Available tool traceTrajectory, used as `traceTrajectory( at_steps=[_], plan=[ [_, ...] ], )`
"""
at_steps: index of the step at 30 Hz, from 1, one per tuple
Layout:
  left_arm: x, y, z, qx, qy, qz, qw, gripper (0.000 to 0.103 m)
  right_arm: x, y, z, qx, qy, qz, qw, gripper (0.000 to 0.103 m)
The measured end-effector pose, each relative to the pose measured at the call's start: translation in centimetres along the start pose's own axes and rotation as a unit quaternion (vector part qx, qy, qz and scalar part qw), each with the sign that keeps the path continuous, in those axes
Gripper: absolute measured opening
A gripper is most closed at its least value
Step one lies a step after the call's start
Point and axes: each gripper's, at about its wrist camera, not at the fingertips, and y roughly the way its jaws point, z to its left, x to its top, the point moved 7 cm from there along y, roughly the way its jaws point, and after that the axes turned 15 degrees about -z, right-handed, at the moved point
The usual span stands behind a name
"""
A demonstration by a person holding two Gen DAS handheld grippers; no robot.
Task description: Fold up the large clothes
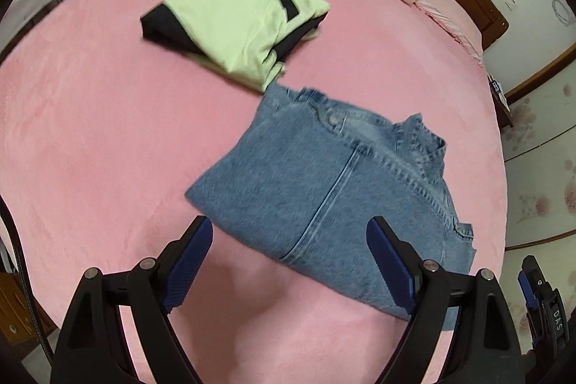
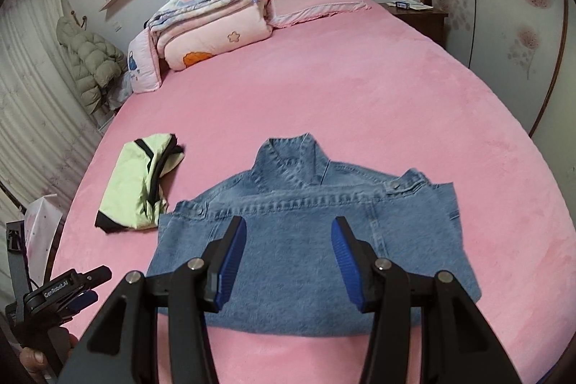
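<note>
The folded denim jacket (image 2: 309, 240) lies on the pink bed (image 2: 360, 89). Both claws hover open and empty (left claw (image 1: 288, 233), right claw (image 2: 288, 233)) above its near edge.

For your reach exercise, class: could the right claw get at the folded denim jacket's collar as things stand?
Probably yes. The right claw hangs open above the denim jacket, and nothing lies over the collar; the green garment sits off to one side.

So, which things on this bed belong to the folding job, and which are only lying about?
Belonging to the job:
- denim jacket, folded
- green and black garment, folded

Only lying about:
- stacked quilts
- pink pillow
- puffy coat, hanging
- nightstand
</note>
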Motion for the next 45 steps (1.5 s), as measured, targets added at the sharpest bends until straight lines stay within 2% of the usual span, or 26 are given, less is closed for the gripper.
traceTrajectory(
  at_steps=[5,10,14,16,19,23,28,34,37,38,39,40,41,42,44,45],
  plan=[
    [-2.4,1.2,2.1,-0.016,-0.045,0.022,0.9986,0.086,-2.1,0.6,0.7,-0.001,0.002,0.013,1.0,0.049],
    [-5.0,3.6,3.4,-0.047,-0.073,0.033,0.9957,0.086,-4.8,1.7,1.5,-0.003,-0.006,0.026,1.0,0.049],
    [-7.3,6.9,4.0,-0.095,-0.112,0.051,0.9878,0.086,-7.0,3.2,2.0,-0.002,-0.008,0.038,0.999,0.049],
    [-8.4,8.8,4.4,-0.122,-0.144,0.057,0.9804,0.086,-8.0,3.9,2.4,0.001,-0.007,0.043,0.999,0.049],
    [-9.2,10.6,5.0,-0.14,-0.167,0.048,0.9749,0.086,-9.0,4.6,2.8,0.007,-0.007,0.046,0.999,0.049],
    [-8.9,11.9,4.9,-0.183,-0.182,0.016,0.966,0.085,-10.4,5.2,3.3,0.016,-0.015,0.051,0.998,0.049],
    [-7.3,13.8,3.2,-0.234,-0.17,-0.012,0.9573,0.085,-12.3,6.1,3.0,0.017,-0.019,0.06,0.998,0.049],
    [-4.9,16.1,2.2,-0.263,-0.182,-0.04,0.9465,0.085,-13.1,6.8,2.2,0.014,-0.022,0.053,0.998,0.049],
    [-3.9,16.7,1.6,-0.267,-0.182,-0.053,0.9451,0.084,-12.9,7.3,1.9,0.01,-0.029,0.044,0.999,0.049],
    [-3.7,16.7,1.4,-0.263,-0.178,-0.055,0.9466,0.074,-12.8,7.5,1.8,0.007,-0.034,0.039,0.999,0.049],
    [-3.5,17.0,1.0,-0.25,-0.164,-0.053,0.9527,0.054,-12.6,7.7,1.7,0.003,-0.04,0.034,0.999,0.049],
    [-3.3,17.4,1.0,-0.239,-0.155,-0.049,0.9573,0.044,-12.4,7.9,1.7,-0.002,-0.048,0.03,0.998,0.049],
    [-3.2,17.6,1.0,-0.222,-0.145,-0.045,0.9632,0.03,-12.2,8.1,1.7,-0.007,-0.055,0.025,0.998,0.044],
    [-3.1,17.7,1.1,-0.21,-0.138,-0.042,0.967,0.023,-12.0,8.4,1.7,-0.01,-0.062,0.02,0.998,0.039],
    [-2.8,17.2,1.1,-0.204,-0.119,-0.046,0.9706,0.015,-11.6,9.4,1.7,-0.017,-0.08,0.014,0.997,0.013],
    [-2.5,16.8,0.7,-0.203,-0.101,-0.052,0.9725,0.013,-11.5,9.7,1.7,-0.018,-0.088,0.012,0.996,0.008]
  ],
)
